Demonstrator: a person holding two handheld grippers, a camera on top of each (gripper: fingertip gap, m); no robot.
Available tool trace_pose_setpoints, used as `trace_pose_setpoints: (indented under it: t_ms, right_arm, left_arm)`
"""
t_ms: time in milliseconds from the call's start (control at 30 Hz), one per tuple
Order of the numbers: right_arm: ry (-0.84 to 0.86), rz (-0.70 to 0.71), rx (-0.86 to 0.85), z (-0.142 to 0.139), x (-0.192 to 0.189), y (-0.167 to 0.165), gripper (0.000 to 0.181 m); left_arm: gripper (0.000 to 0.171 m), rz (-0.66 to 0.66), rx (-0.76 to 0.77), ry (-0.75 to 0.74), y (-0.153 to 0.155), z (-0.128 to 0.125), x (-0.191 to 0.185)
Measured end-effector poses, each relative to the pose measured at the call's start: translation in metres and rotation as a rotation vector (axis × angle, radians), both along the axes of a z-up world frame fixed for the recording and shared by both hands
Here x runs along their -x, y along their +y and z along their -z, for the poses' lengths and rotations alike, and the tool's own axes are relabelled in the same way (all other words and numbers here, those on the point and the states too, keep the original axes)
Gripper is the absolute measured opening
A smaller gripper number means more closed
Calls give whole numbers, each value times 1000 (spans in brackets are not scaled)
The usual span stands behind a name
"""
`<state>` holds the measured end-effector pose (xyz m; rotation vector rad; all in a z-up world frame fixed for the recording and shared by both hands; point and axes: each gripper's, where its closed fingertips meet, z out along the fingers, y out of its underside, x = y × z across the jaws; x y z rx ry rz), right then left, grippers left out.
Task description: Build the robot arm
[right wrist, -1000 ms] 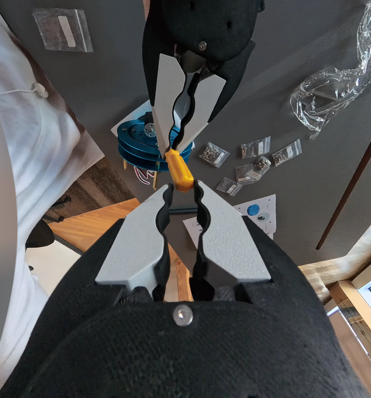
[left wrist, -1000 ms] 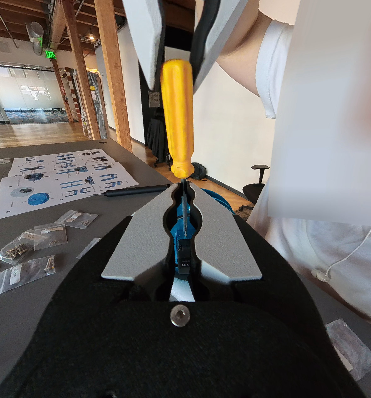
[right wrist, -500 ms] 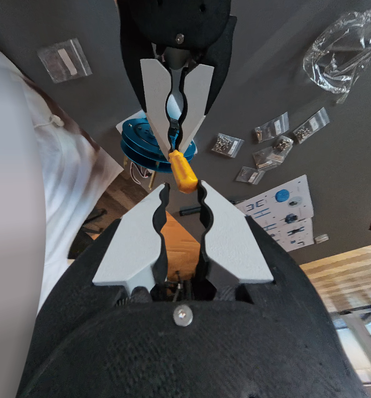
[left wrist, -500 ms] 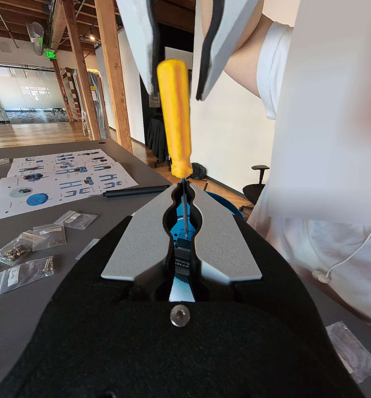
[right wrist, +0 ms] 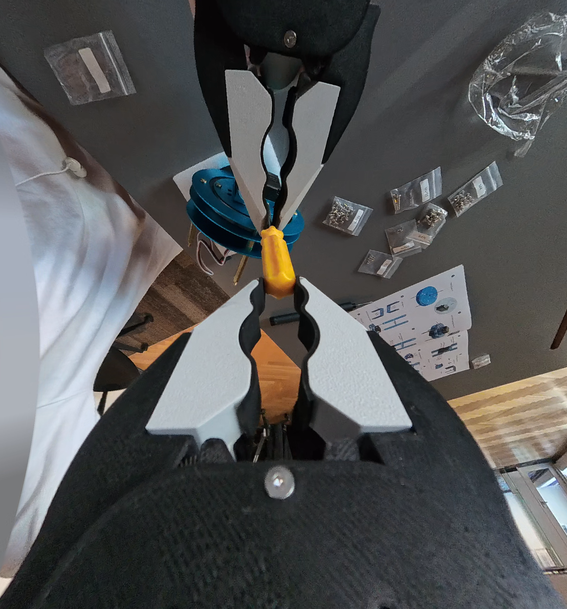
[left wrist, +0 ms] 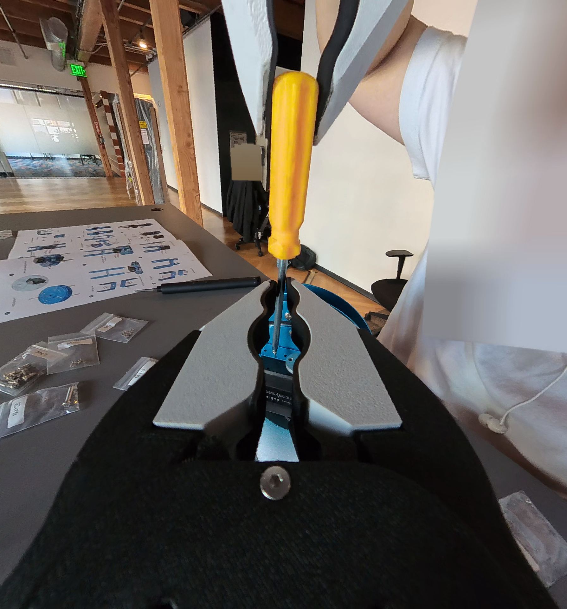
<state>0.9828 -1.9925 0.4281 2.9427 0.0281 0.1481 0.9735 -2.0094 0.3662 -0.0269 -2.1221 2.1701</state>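
Observation:
My left gripper is shut on a black servo with a blue bracket, held above the grey table. A yellow-handled screwdriver stands upright with its tip on the blue bracket. My right gripper comes down from above and is shut on the top end of the yellow handle. It also shows in the left wrist view. The left gripper shows in the right wrist view. A blue round base with wires sits on the table under the left gripper.
Several small bags of screws and printed instruction sheets lie on the table. A black rod-shaped tool lies by the sheets. Crumpled clear plastic lies farther off. A person in a white shirt is close on the right. Across from one pair of fingers to the other is roughly 7 cm.
Half a second ago the right gripper's jaws stood apart around the handle top; they have now closed on it, and the gripper has turned about the handle. The left gripper and servo stay put.

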Motion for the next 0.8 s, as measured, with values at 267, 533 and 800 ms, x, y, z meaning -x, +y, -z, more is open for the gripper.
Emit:
trace_pose_setpoints:
  t_ms: [267, 533, 800]
  right_arm:
    - [9, -13, 6, 0, 0, -4, 16]
    - [14, -21, 13, -1, 1, -7, 16]
    - [19, -23, 18, -1, -1, -8, 16]
  left_arm:
    - [15, 12, -65, 28, 10, 11, -5]
    - [36, 29, -182, 2, 12, 39, -3]
    - [31, 65, -223, -39, 6, 48, 7]
